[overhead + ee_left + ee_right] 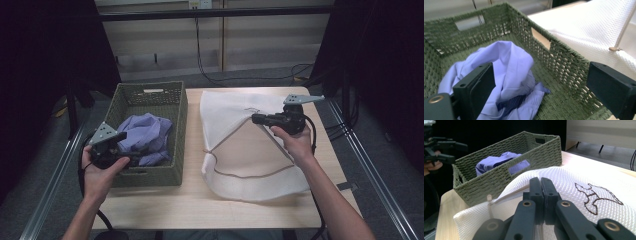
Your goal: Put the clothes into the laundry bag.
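My right tongs [541,192] pinch the white mesh laundry bag [584,195]; my left tongs [536,87] gape empty above the lilac cloth [509,67] in the green woven basket [564,62].

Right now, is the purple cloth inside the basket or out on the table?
Inside. The purple cloth lies crumpled on the bottom of the green basket, with its woven walls around it.

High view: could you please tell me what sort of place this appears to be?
Probably a recording bench in a lab or workshop, not a home: a pale wooden table framed by metal rails, black curtains at both sides, and loose cables hanging down the back wall.
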### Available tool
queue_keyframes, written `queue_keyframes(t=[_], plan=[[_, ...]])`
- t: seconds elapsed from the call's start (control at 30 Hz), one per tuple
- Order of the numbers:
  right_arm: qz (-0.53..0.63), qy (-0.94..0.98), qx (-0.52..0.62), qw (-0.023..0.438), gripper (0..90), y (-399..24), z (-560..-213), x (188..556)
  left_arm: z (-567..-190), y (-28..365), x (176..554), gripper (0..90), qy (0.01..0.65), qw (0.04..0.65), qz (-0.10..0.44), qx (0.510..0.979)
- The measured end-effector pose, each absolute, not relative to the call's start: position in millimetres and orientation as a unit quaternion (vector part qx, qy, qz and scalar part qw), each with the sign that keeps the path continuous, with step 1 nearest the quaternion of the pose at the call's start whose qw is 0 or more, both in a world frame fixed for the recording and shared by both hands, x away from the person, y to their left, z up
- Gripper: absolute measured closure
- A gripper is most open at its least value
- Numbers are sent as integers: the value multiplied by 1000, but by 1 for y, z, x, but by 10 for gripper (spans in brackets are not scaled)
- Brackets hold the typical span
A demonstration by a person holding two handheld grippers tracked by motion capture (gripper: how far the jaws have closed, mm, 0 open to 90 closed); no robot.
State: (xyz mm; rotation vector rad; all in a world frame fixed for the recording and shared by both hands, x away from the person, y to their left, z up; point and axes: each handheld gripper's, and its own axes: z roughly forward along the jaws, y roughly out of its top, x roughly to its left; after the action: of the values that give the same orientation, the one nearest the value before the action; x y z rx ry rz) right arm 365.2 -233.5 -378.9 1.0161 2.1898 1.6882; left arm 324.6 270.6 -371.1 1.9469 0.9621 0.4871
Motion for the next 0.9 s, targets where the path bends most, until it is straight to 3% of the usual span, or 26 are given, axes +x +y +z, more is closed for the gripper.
queue_keyframes(t=[0.2,0.47,0.9], plan=[[571,740,343,99,891,-233,-378,365,-369,271,353,68,411,417,175,792],[571,741,342,91,891,-233,-378,365,-380,266,393,113,438,333,138,824],[568,743,343,85,890,-235,-378,367,-404,259,436,48,428,321,107,838]])
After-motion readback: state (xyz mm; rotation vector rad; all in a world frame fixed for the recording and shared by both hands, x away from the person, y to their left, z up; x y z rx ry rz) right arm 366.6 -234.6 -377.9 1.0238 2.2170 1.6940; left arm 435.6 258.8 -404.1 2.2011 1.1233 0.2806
